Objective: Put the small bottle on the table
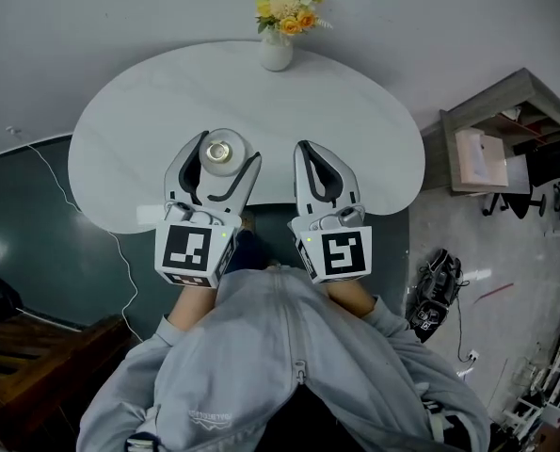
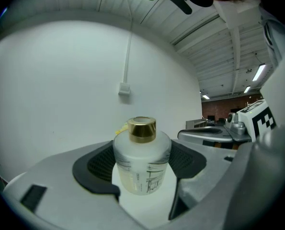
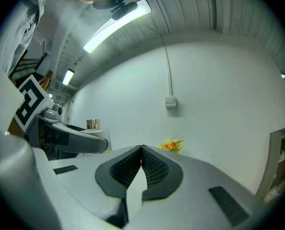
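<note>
One small bottle [image 2: 142,159] gripped in left tongs [image 1: 229,149], right tongs [image 3: 142,150] closed, one vase [image 1: 276,53], one table [image 1: 355,121]

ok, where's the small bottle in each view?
Head view: bottle left of centre, between the left gripper's jaws, over the table.
Left gripper view: bottle centre, held between both pads.
Right gripper view: only its gold cap shows, at left, behind the left gripper's jaw.
Shared landmark: flowers, top centre in head view, centre in right gripper view, a yellow bit behind the bottle in left gripper view.
</note>
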`<state>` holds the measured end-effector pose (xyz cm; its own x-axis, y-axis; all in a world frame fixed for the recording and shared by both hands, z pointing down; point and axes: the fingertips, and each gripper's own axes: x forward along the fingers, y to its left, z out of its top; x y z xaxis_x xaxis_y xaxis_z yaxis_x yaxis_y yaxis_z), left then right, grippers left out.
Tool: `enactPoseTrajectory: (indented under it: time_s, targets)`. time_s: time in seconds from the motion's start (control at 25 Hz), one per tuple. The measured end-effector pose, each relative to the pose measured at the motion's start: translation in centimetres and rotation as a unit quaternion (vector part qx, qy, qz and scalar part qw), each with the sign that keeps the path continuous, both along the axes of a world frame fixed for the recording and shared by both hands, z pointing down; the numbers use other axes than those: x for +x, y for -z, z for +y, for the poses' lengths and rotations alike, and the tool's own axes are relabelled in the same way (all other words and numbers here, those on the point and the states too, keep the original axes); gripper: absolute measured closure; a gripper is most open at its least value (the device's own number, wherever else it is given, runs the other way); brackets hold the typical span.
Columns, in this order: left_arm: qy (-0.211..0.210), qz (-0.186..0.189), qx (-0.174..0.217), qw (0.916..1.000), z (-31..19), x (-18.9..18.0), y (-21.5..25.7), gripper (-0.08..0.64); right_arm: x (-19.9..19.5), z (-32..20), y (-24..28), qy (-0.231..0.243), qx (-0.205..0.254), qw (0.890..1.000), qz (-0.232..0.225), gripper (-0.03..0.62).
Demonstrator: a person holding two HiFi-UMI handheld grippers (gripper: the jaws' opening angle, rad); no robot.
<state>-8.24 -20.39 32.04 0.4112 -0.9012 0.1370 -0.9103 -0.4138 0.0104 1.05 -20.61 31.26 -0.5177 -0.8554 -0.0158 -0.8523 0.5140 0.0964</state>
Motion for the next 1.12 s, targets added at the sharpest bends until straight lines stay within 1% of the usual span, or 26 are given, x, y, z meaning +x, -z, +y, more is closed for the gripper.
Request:
enactPoseTrajectory:
  time_s: [0.6,0.84,1.12]
  targets:
    - [-0.052,-0.003,-0.001,0.9986,-10.9,-1.4,-0.8,0.229,-2.3,-10.4,-0.5,-0.049,-0.003,0.999,0.005,0.566]
    - [-0.077,-0.001,0.002,0.997,-13.7,-1.2,-1.3,0.229,-2.1,-12.7,-1.0,-0.075,0.001,0.997,0.009,0.565]
    - [-0.084,0.003,0.0,0.9964,-15.8,-0.6,-2.2,0.229,-1.8,-14.6,-1.6,-0.078,-0.009,0.997,0.009,0.566]
